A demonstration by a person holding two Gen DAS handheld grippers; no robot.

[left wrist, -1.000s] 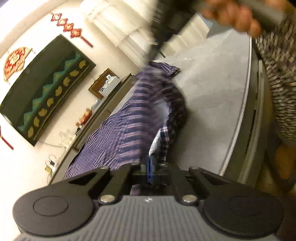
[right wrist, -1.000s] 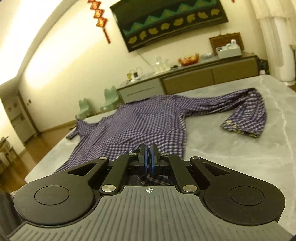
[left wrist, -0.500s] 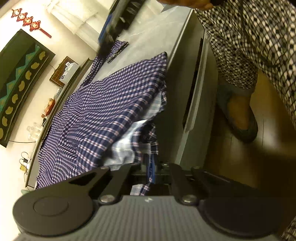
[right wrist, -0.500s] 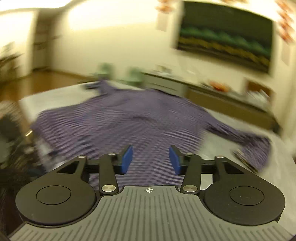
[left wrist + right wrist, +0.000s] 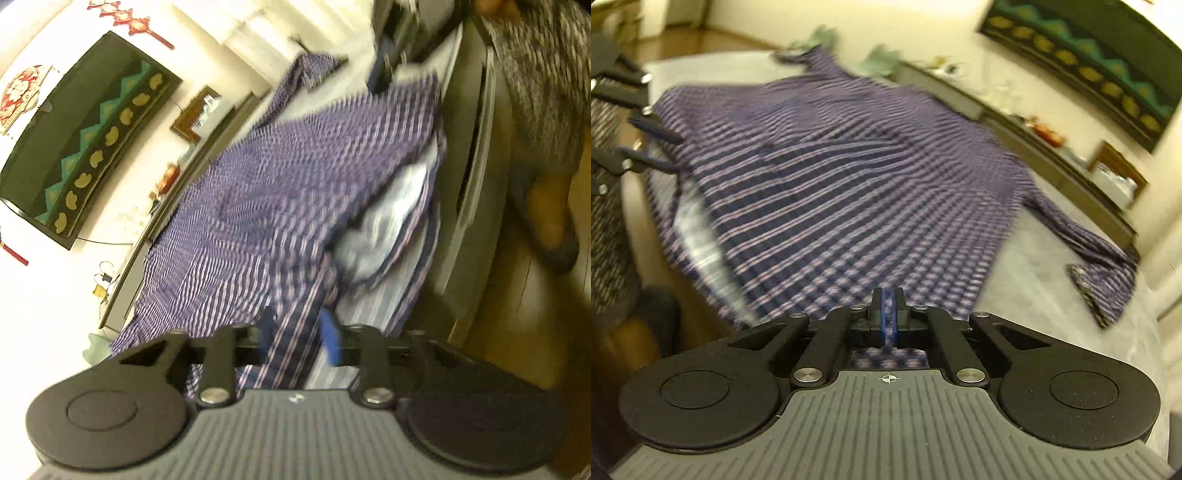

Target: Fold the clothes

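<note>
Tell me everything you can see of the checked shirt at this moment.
The shirt is purple-and-navy checked woven cloth with a paler inner side showing at the near hem. It lies spread on the grey table, one long sleeve bent back with its cuff on the tabletop. The right tool is closed on the hem; the left tool stands open around a hanging strip. Both views are blurred.
</note>
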